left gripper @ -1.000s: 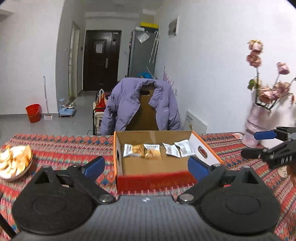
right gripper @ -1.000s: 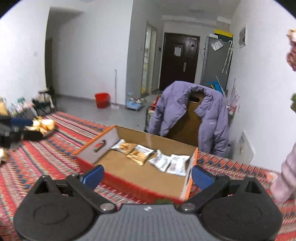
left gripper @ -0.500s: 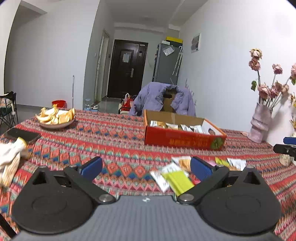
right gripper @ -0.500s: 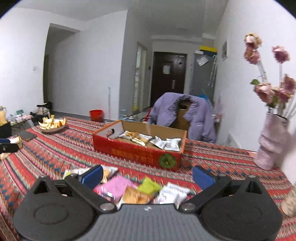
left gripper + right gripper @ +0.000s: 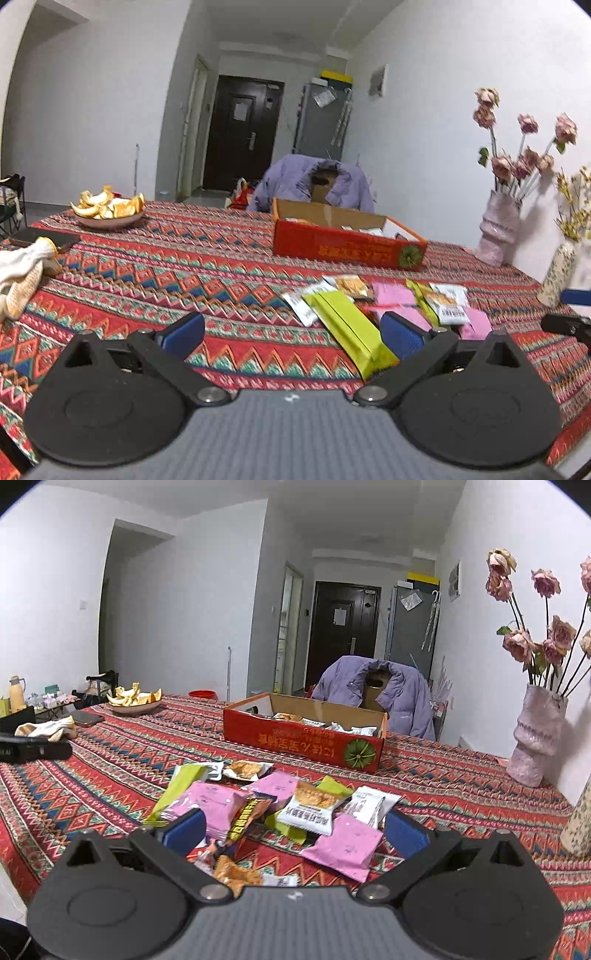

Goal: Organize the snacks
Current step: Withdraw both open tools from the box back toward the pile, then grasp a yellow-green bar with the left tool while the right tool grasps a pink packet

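Right wrist view: right tool (image 5: 293,827) spread wide over loose snack packets (image 5: 280,805) — left tool (image 5: 291,334) likewise wide, both empty.

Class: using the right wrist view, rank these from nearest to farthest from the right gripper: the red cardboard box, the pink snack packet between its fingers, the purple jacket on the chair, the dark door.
1. Pink snack packet, just ahead of the right gripper, right of centre.
2. Red cardboard box, mid-table.
3. Purple jacket, on the chair behind the table.
4. Dark door, far end of the room.
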`<state>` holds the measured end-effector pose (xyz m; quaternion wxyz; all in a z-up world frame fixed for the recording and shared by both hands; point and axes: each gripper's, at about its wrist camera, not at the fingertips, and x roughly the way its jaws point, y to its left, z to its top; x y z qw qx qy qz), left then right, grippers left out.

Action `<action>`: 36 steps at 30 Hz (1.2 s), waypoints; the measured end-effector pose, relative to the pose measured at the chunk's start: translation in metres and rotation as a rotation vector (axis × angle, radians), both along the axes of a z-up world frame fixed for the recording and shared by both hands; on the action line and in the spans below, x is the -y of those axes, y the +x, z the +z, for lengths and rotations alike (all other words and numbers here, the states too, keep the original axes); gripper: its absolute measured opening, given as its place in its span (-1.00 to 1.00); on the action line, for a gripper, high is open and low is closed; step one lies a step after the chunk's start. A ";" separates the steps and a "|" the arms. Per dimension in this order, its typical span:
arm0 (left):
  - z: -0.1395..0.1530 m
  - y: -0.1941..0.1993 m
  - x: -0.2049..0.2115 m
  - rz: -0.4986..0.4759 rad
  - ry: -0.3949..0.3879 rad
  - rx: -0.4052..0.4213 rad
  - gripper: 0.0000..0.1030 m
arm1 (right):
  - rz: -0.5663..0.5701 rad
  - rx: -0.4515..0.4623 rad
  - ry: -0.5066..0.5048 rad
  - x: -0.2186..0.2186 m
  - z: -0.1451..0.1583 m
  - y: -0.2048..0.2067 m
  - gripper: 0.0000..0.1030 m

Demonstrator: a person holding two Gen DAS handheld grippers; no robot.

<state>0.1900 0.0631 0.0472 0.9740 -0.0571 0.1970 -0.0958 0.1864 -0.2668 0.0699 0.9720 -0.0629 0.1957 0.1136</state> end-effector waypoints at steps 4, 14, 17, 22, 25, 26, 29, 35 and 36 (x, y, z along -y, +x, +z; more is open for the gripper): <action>-0.006 0.002 0.009 -0.018 0.034 -0.026 1.00 | -0.011 -0.009 -0.008 -0.003 -0.008 0.001 1.00; -0.013 0.033 0.029 -0.013 0.022 -0.078 1.00 | -0.079 -0.084 0.063 0.008 -0.032 0.020 1.00; -0.018 0.044 0.047 -0.030 0.063 -0.071 1.00 | -0.094 -0.096 0.081 0.014 -0.037 0.027 1.00; -0.022 0.066 0.068 -0.057 0.062 -0.104 1.00 | -0.093 -0.099 0.085 0.016 -0.041 0.038 1.00; -0.021 0.077 0.077 -0.078 0.063 -0.103 1.00 | -0.098 -0.115 0.080 0.014 -0.045 0.047 1.00; -0.021 0.080 0.080 -0.077 0.066 -0.105 1.00 | -0.096 -0.120 0.081 0.014 -0.046 0.050 1.00; -0.025 0.095 0.083 -0.054 0.067 -0.130 0.99 | -0.082 -0.133 0.102 0.014 -0.049 0.056 1.00; -0.037 0.127 0.084 -0.005 0.059 -0.197 0.85 | -0.053 -0.141 0.148 0.014 -0.049 0.066 0.94; -0.039 0.131 0.085 -0.004 0.058 -0.205 0.77 | -0.052 -0.136 0.149 0.013 -0.049 0.068 0.93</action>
